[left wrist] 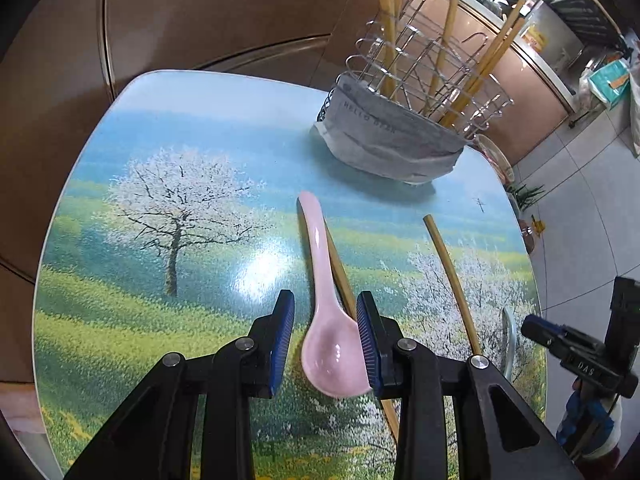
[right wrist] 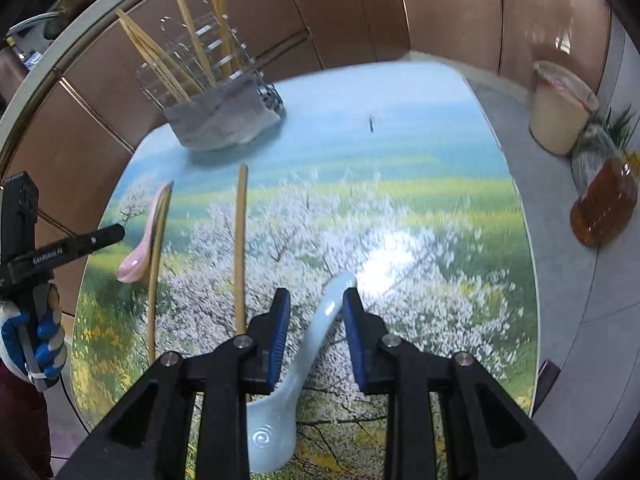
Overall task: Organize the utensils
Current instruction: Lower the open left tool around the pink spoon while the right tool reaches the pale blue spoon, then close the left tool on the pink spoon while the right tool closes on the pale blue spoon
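Two ceramic soup spoons lie on a table (left wrist: 100, 320) printed with blossoming trees and green meadow. One, a glossy pink spoon (left wrist: 326, 312), rests bowl-up between the spread jaws of the left gripper (left wrist: 325, 344), its right pad (left wrist: 366, 344) at the bowl's rim, though contact cannot be confirmed; its curved handle crosses a bamboo chopstick (left wrist: 340, 272) beneath it. Another chopstick (left wrist: 452, 280) lies apart to the right. In the right wrist view, a pale blue spoon (right wrist: 304, 368) sits bowl nearest the camera, its handle rising between the parted jaws of the right gripper (right wrist: 316, 332), neither pad visibly pressing it. At the table's far side stands a chrome wire utensil holder (left wrist: 420, 80), wrapped low in grey cloth (left wrist: 392, 136) and already holding several upright chopsticks.
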A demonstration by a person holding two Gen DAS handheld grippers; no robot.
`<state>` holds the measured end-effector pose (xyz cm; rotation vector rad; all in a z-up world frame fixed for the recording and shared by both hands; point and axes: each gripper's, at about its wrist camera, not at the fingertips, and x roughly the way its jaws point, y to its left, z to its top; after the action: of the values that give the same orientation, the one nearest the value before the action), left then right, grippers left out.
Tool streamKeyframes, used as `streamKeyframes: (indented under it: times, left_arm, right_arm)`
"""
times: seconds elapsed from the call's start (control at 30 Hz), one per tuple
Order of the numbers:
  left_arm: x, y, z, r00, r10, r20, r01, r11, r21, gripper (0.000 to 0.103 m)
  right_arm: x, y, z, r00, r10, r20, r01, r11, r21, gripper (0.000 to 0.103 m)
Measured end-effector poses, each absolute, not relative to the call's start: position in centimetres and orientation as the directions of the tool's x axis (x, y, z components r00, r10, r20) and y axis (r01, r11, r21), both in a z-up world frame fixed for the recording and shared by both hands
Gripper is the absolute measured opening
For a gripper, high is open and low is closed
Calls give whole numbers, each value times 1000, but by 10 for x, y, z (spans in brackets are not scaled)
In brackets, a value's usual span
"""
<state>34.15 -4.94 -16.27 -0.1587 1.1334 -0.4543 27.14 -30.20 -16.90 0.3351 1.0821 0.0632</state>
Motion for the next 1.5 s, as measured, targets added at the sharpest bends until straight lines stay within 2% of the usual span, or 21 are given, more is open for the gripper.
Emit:
streamKeyframes:
  times: [0.47,0.73,0.9,1.0,1.03,1.1,1.4,1.5]
  left_arm:
    - [364,-64,-178,274,-408,-871,283,900,-333,32]
    - [372,-69,-185,239,-397,-886,270,904,-332,25]
    - [386,-70,-185,217,-395,-893,244,908,-342,25]
    - [393,-71,-186,206,-394,-896,244,907,-343,21]
    - [395,-70,-187,196,-401,-895,238,905,-353,16]
    - [399,-69,-190,177,-415,-893,222,900,-374,10]
    - [381,-58,-189,177,-423,-889,250,893,-375,9]
    - [371,-56,-188,197,-418,-887,251,896,-366,9]
  right_arm:
    - [284,-297,-186,391,219,-894,102,955,279,27]
    - [287,-290,-187,374,244,-895,74,954,291,26]
    - [287,-293,-187,367,267,-891,75,946,315,24]
    - [288,-293,-187,357,267,-895,67,949,309,24]
    - [289,-292,-187,354,266,-896,64,949,308,24]
    - [290,-293,-187,349,274,-896,59,948,313,19]
    - [288,-303,-191,348,328,-878,67,926,372,9]
    - [284,-303,-189,358,333,-872,69,922,381,9]
